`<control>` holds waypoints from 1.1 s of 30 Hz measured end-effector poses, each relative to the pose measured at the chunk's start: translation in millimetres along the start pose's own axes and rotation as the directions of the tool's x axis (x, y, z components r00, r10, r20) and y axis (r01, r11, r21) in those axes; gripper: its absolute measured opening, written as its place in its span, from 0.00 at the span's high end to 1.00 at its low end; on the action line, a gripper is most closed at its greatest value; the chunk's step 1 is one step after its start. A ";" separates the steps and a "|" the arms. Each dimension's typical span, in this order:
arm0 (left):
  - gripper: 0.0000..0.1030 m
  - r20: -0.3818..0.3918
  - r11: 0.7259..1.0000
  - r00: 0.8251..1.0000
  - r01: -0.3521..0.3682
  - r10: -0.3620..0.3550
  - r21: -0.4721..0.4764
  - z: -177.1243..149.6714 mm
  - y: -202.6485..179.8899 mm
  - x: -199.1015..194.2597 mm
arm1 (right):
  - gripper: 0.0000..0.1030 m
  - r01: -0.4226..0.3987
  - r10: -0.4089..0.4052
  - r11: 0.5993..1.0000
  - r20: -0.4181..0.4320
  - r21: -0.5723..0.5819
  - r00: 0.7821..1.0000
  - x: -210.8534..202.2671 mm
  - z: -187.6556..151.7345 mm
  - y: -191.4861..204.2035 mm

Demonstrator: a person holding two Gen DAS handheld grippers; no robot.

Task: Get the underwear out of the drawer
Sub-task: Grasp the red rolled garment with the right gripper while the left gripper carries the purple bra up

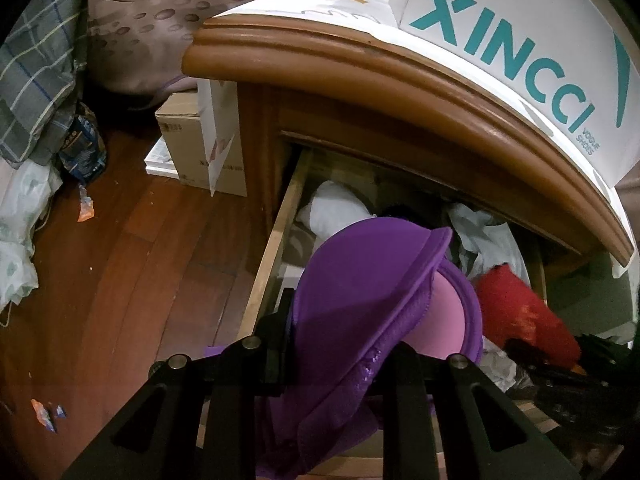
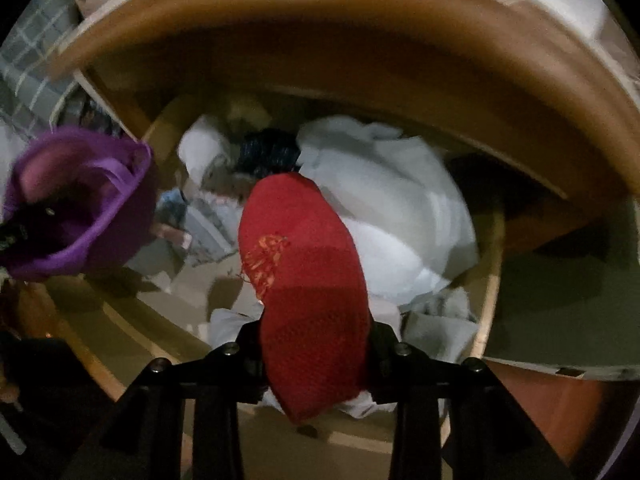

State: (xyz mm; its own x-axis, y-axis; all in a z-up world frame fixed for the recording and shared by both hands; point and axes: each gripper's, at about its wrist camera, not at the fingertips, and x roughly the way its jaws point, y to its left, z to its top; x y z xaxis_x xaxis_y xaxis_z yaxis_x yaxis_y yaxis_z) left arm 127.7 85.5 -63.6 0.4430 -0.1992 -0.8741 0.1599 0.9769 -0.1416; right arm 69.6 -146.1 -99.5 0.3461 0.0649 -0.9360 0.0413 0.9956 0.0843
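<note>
Left wrist view: the left gripper (image 1: 340, 356) pinches a purple bra (image 1: 360, 300) between its black fingers (image 1: 276, 344); the padded cup, with a pink lining showing at its right edge, stands up over the open drawer (image 1: 276, 240) and hides most of the far finger. The drawer is pulled out from a brown wooden nightstand (image 1: 360, 64), whose top carries a white shoe bag (image 1: 516, 52) printed with teal letters. Inside the drawer lie white clothes (image 1: 336, 208) at the back and a red garment (image 1: 516, 308) to the right of the bra. Left of the nightstand, a cardboard box (image 1: 180, 140) sits on the dark wooden floor (image 1: 120, 260), near a plaid cloth (image 1: 36, 80) and a few scraps of wrapper (image 1: 85, 208).

Right wrist view (slightly blurred): the right gripper (image 2: 316, 356) is pressed together on the red garment (image 2: 304, 280), which rises between the two fingers (image 2: 248, 344) above the drawer (image 2: 490, 280) and shows an orange embroidered patch on its left side. Behind it, white clothes (image 2: 384, 208) and a dark piece of cloth (image 2: 268, 152) fill the rear of the drawer. The purple bra (image 2: 80, 200) appears at the left edge, held up at the drawer's left side, with part of the left gripper (image 2: 16, 232) dark beneath it. The curved nightstand (image 2: 320, 8) edge arches over the drawer.
</note>
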 end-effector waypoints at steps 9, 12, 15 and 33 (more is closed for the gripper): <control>0.82 0.013 1.000 1.000 -0.011 0.011 -0.003 0.1 0.7 -4.4 | 0.66 -0.022 0.014 0.997 0.098 0.076 0.995 -47.6 -16.9 -12.8; 0.82 0.016 1.000 1.000 -0.014 0.014 -0.006 0.2 1.7 -5.6 | 0.66 -0.020 0.006 0.994 0.136 0.105 0.991 -65.2 -20.3 -23.3; 0.82 0.019 1.000 1.000 -0.018 0.018 -0.003 0.1 0.4 -6.4 | 0.66 0.003 -0.020 0.995 0.165 0.104 0.986 -81.5 -19.0 -31.8; 0.82 0.273 0.992 0.962 -0.024 -0.010 0.123 37.3 -30.8 -149.0 | 0.66 -0.036 0.009 0.987 0.170 0.160 0.985 -42.6 -25.6 -50.1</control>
State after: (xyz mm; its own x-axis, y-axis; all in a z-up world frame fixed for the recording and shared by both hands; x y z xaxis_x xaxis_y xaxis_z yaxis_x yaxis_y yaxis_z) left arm 89.6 82.2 88.3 0.6653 -0.2228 -0.7126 0.2563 0.9646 -0.0623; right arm 28.8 -197.1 -72.7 0.5005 0.0613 -0.8635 0.1778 0.9690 0.1718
